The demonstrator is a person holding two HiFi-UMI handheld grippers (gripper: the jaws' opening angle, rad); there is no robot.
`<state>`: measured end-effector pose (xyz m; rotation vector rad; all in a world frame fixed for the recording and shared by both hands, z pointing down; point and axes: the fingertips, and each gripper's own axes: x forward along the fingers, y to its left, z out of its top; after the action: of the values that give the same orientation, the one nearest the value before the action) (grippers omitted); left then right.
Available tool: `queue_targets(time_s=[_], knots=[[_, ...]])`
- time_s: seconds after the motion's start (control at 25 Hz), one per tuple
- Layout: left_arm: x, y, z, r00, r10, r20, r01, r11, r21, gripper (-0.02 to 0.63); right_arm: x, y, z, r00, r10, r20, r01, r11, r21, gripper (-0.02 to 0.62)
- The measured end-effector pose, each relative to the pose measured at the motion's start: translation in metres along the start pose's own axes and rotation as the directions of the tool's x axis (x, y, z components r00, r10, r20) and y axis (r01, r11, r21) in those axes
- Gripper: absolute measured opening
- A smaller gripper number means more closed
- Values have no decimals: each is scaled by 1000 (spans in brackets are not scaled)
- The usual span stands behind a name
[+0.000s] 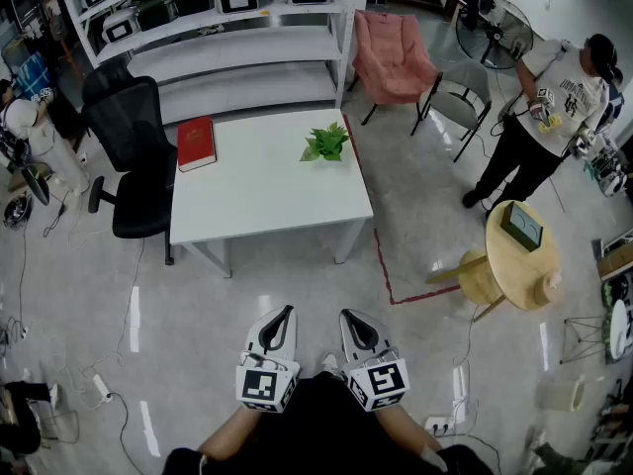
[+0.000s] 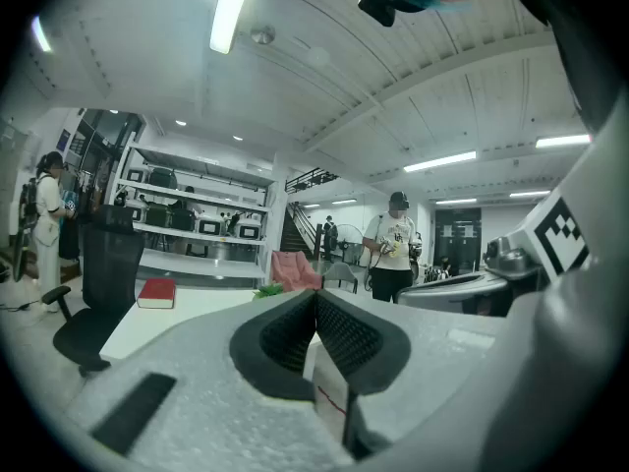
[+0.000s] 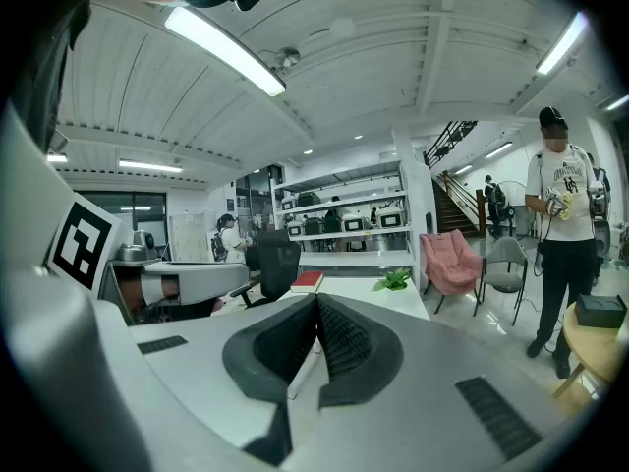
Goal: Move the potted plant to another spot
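Potted plant (image 1: 325, 143): pot hidden beneath leaves, head view. Red book (image 1: 195, 142): cover print too small.

The potted plant (image 1: 325, 143) sits on the table (image 1: 267, 194), near the back right. A book (image 1: 196, 143) lies at the back left. An office chair (image 1: 131, 151) stands left of the table, with shelves (image 1: 232, 62) behind.

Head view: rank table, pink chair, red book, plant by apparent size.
1. table
2. pink chair
3. red book and plant: about alike, so not ranked against each other.
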<state>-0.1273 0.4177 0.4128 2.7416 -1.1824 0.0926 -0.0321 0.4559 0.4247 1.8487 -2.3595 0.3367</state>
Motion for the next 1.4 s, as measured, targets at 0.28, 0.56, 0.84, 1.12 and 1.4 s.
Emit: queue_targets(time_s=[0.28,0.56,0.84,1.12,1.4], knots=[[1,-10,0,1000,4,6,-4,1000,9,17,-8,-5,-2,1000,11,4,-11,1000,-3,11],[2,-28,-3,1000,16,5,-16,1000,7,17,-22,-15,-1,999,32,26,-32,999,5,11],[5,-51,-7,999,42,6,-42,999,0,17,-37,-24,-5,997,77,29,-77,997,-2,11],[6,-59,-13,994,112,2,-112,994,-11,17,-43,-39,-10,992,120,29,-120,993,-2,11],[9,-50,-20,988,155,-17,-155,988,-14,17,-29,-49,-11,990,139,27,-139,990,7,11]])
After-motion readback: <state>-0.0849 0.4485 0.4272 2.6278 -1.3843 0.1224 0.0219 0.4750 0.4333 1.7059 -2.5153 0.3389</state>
